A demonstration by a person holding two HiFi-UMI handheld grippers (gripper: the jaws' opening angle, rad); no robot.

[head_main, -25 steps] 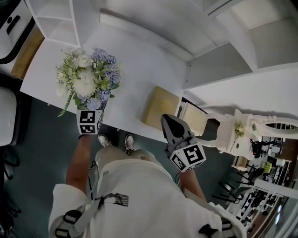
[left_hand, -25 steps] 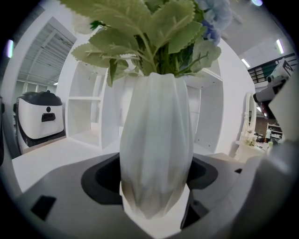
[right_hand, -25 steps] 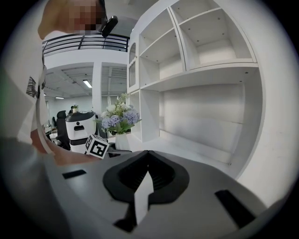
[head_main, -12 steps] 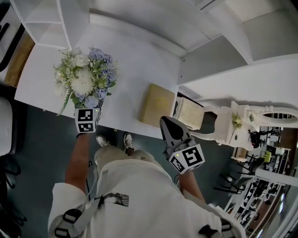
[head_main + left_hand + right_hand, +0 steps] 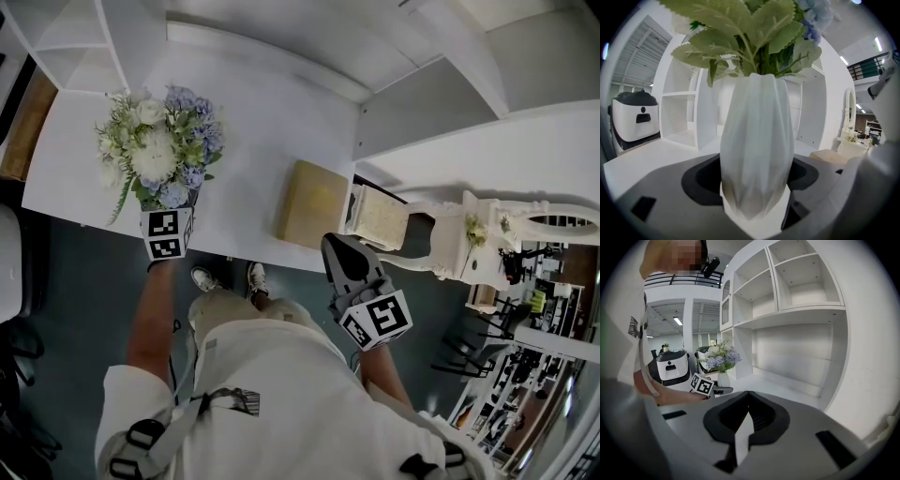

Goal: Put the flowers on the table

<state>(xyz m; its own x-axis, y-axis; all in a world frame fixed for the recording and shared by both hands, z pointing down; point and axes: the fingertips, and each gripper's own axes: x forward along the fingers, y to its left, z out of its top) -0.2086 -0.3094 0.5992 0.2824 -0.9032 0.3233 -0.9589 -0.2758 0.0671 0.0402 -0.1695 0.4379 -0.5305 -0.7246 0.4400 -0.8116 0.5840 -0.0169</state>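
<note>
Left gripper view: left gripper (image 5: 757, 201) fingers (image 5: 661, 187) grip the low body of a white faceted vase (image 5: 757, 140) holding a white-blue flower bouquet (image 5: 155, 150). White table (image 5: 262, 112) lies below and ahead of them. Probably top-heavy, smooth, breakable, so hold mid-body, upright. Right gripper (image 5: 339, 251) fingers closed, empty.

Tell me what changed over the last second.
Nothing clearly moved; only the head view drifted a little. The left gripper still clamps the vase of flowers by the table's near edge, with nothing taken or let go. The right gripper stays shut and empty near the box.
</note>
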